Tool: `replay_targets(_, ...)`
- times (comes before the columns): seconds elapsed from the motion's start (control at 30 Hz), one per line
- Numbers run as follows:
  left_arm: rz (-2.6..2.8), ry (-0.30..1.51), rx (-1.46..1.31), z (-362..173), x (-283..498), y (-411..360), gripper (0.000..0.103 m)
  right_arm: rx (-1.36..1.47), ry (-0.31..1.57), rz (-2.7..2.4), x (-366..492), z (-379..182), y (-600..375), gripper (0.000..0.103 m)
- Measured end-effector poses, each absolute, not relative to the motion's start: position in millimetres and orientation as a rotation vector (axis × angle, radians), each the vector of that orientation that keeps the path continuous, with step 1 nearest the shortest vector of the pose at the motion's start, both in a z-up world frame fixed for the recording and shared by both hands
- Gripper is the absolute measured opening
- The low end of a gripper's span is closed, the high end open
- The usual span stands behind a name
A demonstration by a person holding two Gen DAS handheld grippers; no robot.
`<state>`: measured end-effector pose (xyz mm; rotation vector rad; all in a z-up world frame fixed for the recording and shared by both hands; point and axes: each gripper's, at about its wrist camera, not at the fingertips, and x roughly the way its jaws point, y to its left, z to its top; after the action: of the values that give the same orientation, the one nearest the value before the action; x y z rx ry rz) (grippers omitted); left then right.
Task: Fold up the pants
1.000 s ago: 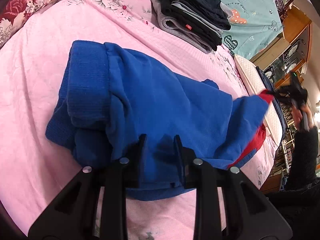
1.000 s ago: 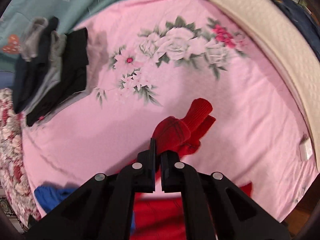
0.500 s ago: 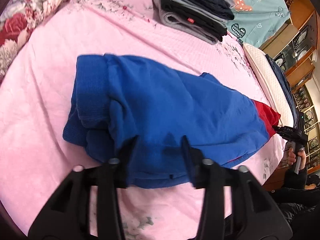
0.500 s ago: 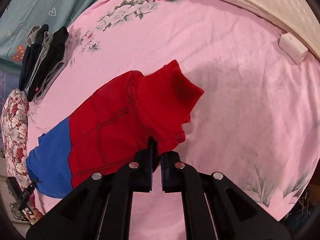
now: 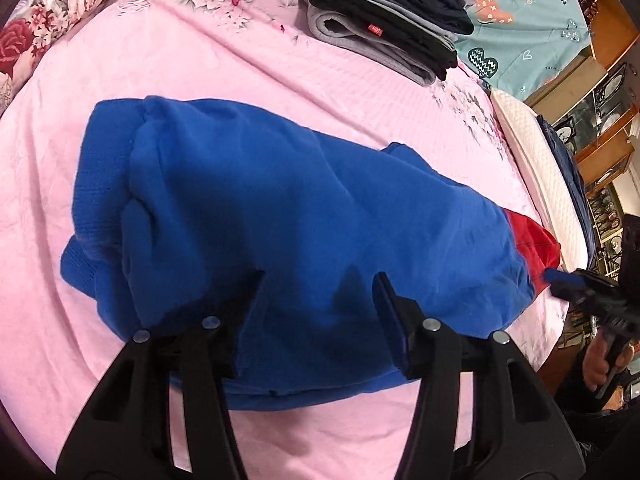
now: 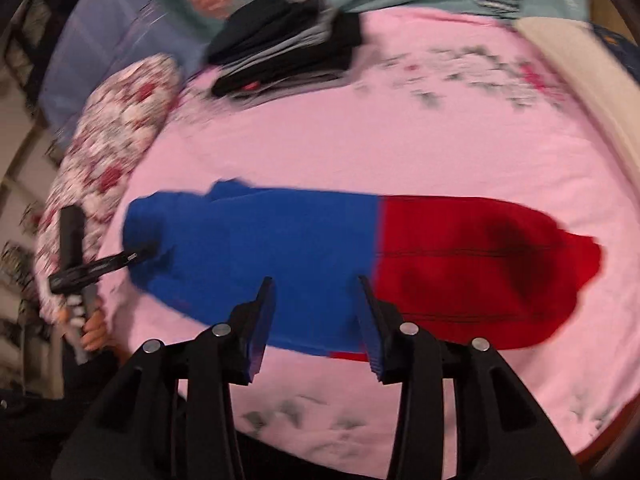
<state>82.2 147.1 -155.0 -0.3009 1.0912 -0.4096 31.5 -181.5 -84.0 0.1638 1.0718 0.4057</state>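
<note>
Blue pants [image 5: 280,200] with a red lower part [image 5: 532,236] lie stretched out on the pink bedspread [image 5: 240,60]. My left gripper [image 5: 319,280] is open above the near edge of the blue waist end, its pads off the cloth. The blurred right wrist view shows the pants [image 6: 280,232] flat, blue on the left and red [image 6: 460,260] on the right. My right gripper [image 6: 315,282] hovers over their near edge by the colour seam, jaws opening, gripping nothing. Each gripper shows in the other's view: right gripper [image 5: 576,286], left gripper [image 6: 132,256].
A stack of folded dark and grey clothes [image 5: 384,20] [image 6: 288,44] sits at the far side of the bed. A floral pillow [image 5: 60,12] [image 6: 112,152] lies to the left, a cream pad [image 5: 536,168] along the right edge, wooden cabinets [image 5: 600,92] beyond.
The right gripper let go of the red leg end, opened and swung round to the pants' near side. The left gripper opened and drew back a little. The pants now lie flat.
</note>
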Motion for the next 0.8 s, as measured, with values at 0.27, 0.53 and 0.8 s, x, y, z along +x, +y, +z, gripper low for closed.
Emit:
replay_targets(0.27, -0.378, 1.075, -0.336, -156.6, 63.2, 170.4, 0.051, -0.074, 1.220, 0.568, 70.5, -144.1, -68.0, 0.020)
replay_targets(0.53, -0.426, 1.003, -0.254, -118.9, 52.7, 144.6, 0.053, -0.183, 1.275, 0.616, 61.0, -132.9, -55.0, 0.020)
replay_targets(0.8, -0.561, 1.090, -0.198, -144.2, 63.5, 78.0, 0.057, -0.167, 1.141, 0.495, 168.5, -92.7, -53.1, 0.040)
